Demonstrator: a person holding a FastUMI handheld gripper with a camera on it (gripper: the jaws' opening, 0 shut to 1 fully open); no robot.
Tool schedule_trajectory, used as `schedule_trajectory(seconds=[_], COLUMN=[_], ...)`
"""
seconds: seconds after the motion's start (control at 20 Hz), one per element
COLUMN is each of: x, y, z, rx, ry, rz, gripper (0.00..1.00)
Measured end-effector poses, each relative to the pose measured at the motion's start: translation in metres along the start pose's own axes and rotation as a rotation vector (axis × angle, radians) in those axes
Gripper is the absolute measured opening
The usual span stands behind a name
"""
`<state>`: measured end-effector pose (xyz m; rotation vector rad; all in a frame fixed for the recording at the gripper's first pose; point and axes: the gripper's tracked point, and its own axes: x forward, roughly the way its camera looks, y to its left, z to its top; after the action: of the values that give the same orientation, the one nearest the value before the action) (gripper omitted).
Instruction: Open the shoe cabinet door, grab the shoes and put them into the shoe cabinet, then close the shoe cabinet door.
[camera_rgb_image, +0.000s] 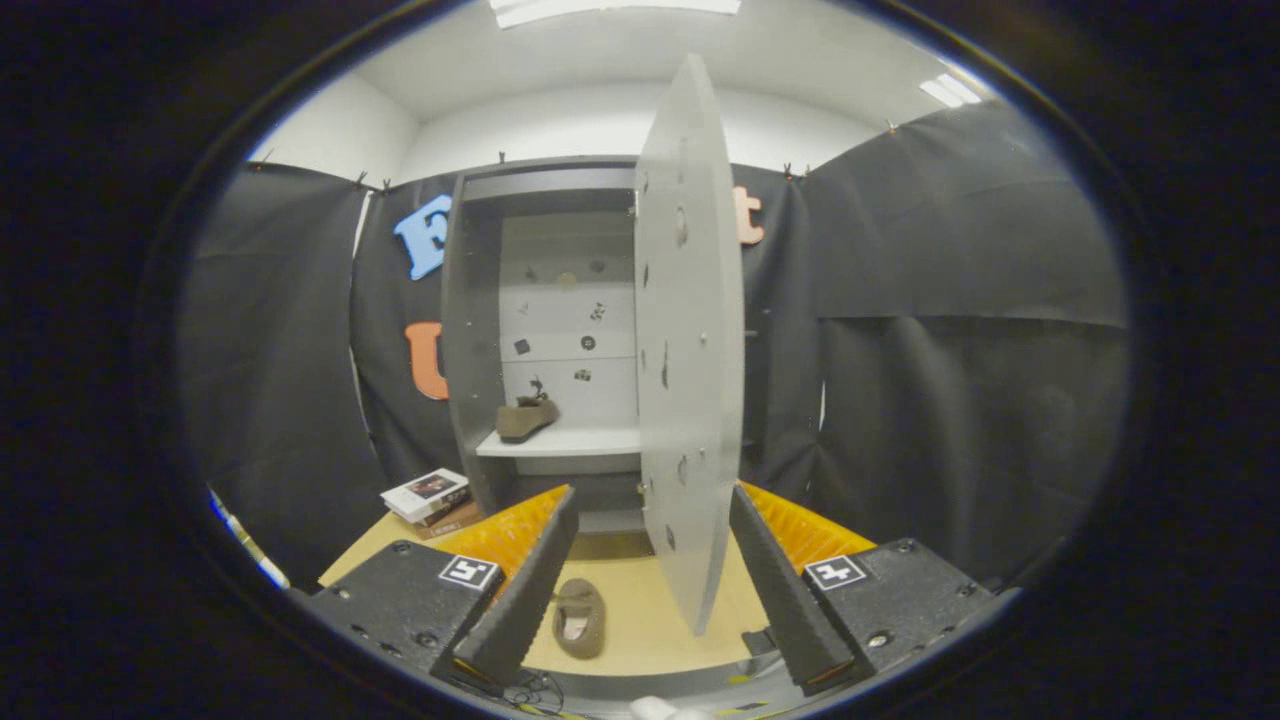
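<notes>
You are holding the gripper (650, 590) with fingers apart and empty over the soft, light shoe (579, 618) lying on the table (640, 610) between them, before the open cabinet door (690, 340); grip its heel rim.

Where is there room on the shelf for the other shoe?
The shelf is bare to the right of the shoe already there, up to the open door. The second shoe lies on the table between the open gripper fingers. The door edge crowds the right.

The claw (650, 590) points level and forward, its fingers spread wide, gripping nothing.
</notes>
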<state>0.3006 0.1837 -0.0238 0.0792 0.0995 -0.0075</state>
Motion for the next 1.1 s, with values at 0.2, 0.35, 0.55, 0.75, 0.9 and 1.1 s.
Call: schedule_trajectory(seconds=[0.2, 0.35, 0.55, 0.75, 0.9, 1.1], x=[0.0, 0.002, 0.005, 0.011, 0.011, 0.02], y=[0.024, 0.041, 0.06, 0.07, 0.076, 0.085], z=[-0.024, -0.049, -0.09, -0.126, -0.151, -0.173], rx=[0.013, 0.015, 0.032, 0.064, 0.078, 0.128], ry=[0.066, 0.128, 0.25, 0.373, 0.48, 0.581], rz=[0.073, 0.133, 0.188, 0.199, 0.198, 0.193], gripper=[0.97, 0.97, 0.97, 0.97, 0.97, 0.97])
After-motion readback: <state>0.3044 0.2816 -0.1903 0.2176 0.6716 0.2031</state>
